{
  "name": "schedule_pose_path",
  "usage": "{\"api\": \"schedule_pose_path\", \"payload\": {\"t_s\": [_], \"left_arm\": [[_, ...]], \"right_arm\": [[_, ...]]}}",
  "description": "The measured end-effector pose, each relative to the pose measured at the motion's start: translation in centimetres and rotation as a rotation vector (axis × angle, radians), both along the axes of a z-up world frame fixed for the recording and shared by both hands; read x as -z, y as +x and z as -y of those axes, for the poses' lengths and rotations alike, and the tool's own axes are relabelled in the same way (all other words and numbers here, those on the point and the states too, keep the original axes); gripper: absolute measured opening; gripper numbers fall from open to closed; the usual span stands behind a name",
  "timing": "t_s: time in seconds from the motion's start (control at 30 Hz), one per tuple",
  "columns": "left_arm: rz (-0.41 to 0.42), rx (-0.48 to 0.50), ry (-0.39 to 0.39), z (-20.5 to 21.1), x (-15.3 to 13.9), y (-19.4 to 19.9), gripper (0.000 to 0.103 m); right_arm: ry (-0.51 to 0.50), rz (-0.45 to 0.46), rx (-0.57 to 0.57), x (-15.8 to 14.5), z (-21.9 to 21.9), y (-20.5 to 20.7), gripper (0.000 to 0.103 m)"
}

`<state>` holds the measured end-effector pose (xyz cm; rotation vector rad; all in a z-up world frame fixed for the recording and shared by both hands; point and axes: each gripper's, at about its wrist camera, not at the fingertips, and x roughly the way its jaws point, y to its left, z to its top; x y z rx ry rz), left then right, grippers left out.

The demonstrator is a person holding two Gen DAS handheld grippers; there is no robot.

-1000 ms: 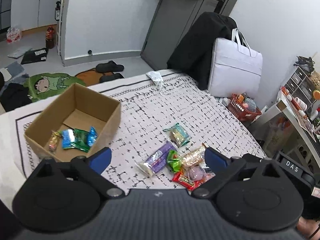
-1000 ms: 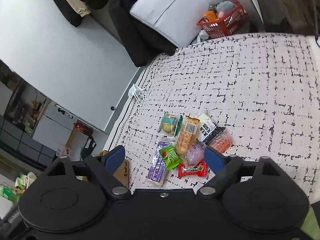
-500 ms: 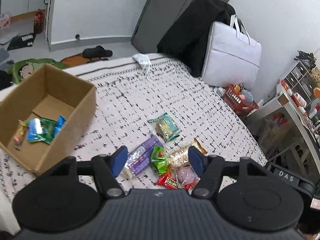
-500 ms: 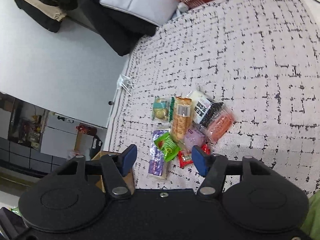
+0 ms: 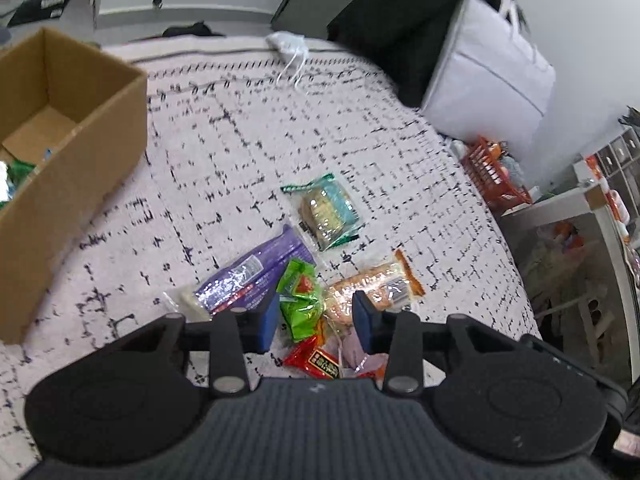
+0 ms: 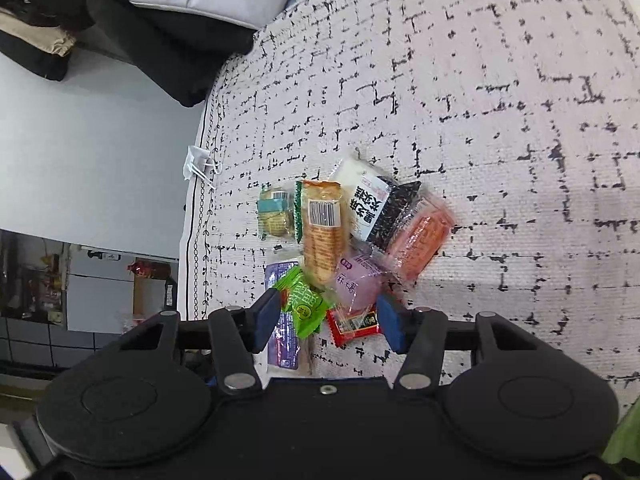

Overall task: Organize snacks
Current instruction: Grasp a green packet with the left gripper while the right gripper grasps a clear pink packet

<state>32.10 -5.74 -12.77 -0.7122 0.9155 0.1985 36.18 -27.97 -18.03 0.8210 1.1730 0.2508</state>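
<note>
Few packets already in cardboard box (image 5: 76,92), far left. Snack pile (image 5: 316,280) left on blanket. Left gripper (image 5: 315,316), right gripper (image 6: 328,322): fingers apart, empty.

On the patterned cover (image 6: 500,100) lie eight loose snack packets in one cluster, one each of purple (image 5: 256,276), green (image 6: 302,300), red (image 6: 354,324), orange-brown (image 6: 324,228), teal (image 5: 326,212), lilac (image 6: 358,280), black-and-white (image 6: 374,208) and salmon (image 6: 420,240), plus one cardboard box (image 5: 80,136) far left.
</note>
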Motion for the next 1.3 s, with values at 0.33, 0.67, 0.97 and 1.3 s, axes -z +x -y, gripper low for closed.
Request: {"api": "schedule_pose_path", "payload": {"t_s": [0.33,0.67,0.97,1.3], "left_arm": [[-0.070,-0.012,-0.045,-0.2,3.6,2.5,0.039],[-0.086,-0.028,-0.081,0.1,5.8,3.9,0.039],[-0.073,-0.040,-0.073,-0.3,4.9,2.8,0.030],[-0.016,-0.050,-0.017,-1.3,0.5,0.6,0.030]], "right_arm": [[-0.045,-0.047,0.007,1.9,-0.9,2.0,0.052],[-0.077,-0.089,0.003,3.3,-2.2,3.3,0.051],[-0.089,-0.046,0.006,2.8,-2.3,3.0,0.021],[-0.049,0.062,-0.032,-0.5,-2.7,2.0,0.019]]}}
